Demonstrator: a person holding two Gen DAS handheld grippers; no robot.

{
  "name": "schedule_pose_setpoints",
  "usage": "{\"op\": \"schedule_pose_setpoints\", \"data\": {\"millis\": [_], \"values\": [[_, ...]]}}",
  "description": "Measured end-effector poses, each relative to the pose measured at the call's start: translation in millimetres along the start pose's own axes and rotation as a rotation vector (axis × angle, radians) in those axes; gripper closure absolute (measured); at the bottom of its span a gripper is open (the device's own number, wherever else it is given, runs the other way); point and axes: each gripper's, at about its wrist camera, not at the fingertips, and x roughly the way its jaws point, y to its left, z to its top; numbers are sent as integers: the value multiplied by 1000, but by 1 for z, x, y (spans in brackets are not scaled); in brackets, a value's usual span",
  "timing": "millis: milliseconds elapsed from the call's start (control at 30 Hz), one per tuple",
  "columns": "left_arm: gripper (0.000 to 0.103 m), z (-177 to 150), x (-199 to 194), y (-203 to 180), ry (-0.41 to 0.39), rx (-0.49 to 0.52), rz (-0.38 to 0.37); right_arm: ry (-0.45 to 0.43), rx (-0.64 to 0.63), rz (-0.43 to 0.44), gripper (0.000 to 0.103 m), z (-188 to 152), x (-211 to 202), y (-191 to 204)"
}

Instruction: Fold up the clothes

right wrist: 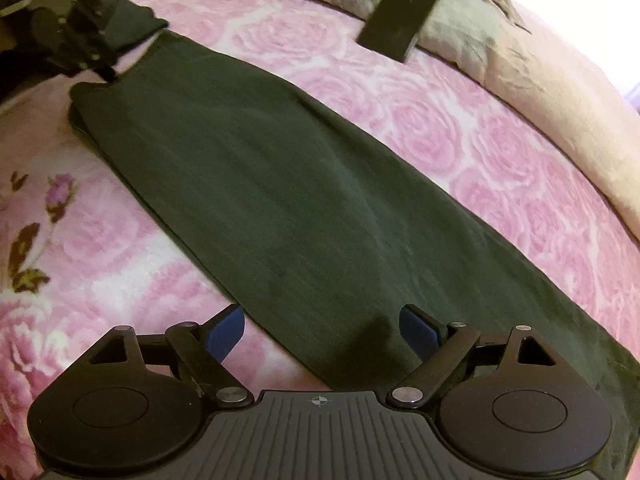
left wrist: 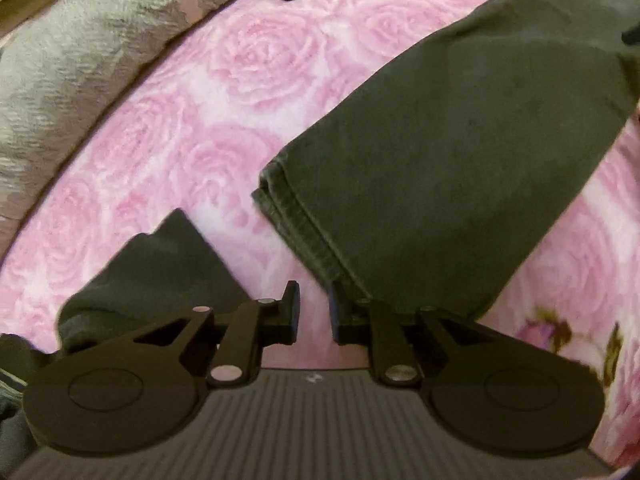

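Clearly the dark trousers (right wrist: 280, 200) are soft, limp cloth; I'd grip the hem at lower center. My left gripper (left wrist: 314, 312) fingers stand narrowly apart, empty; my right gripper (right wrist: 322, 332) gapes wide.

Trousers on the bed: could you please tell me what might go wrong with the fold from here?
1. The left gripper's jaws stand narrowly apart beside the hem, over bare blanket; closing there may miss the trousers.
2. The right gripper's wide jaws straddle the trousers' edge and may catch only the top layer.
3. Swung cloth could hit the phone.
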Motion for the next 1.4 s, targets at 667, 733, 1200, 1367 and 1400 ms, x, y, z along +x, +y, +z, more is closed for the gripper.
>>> {"op": "schedule_pose_setpoints", "data": {"millis": [667,733,1200,1367,1400], "values": [[74,13,-27,-119,-47,406,74,76,478,-242,16,-132,-57,-128],[72,30,-43,-138,-90,423,84,77,572,-273,16,-156,-66,-148],[56,188,-78,-439,-491,900,-22,-31,912,-121,16,-277,-94,-248],[57,220,-45,-485,-486,1117,4,-72,950,-49,16,-301,-99,-256],[59,223,-41,-487,-479,1157,5,-79,952,-36,16,-306,-100,-256]]}}
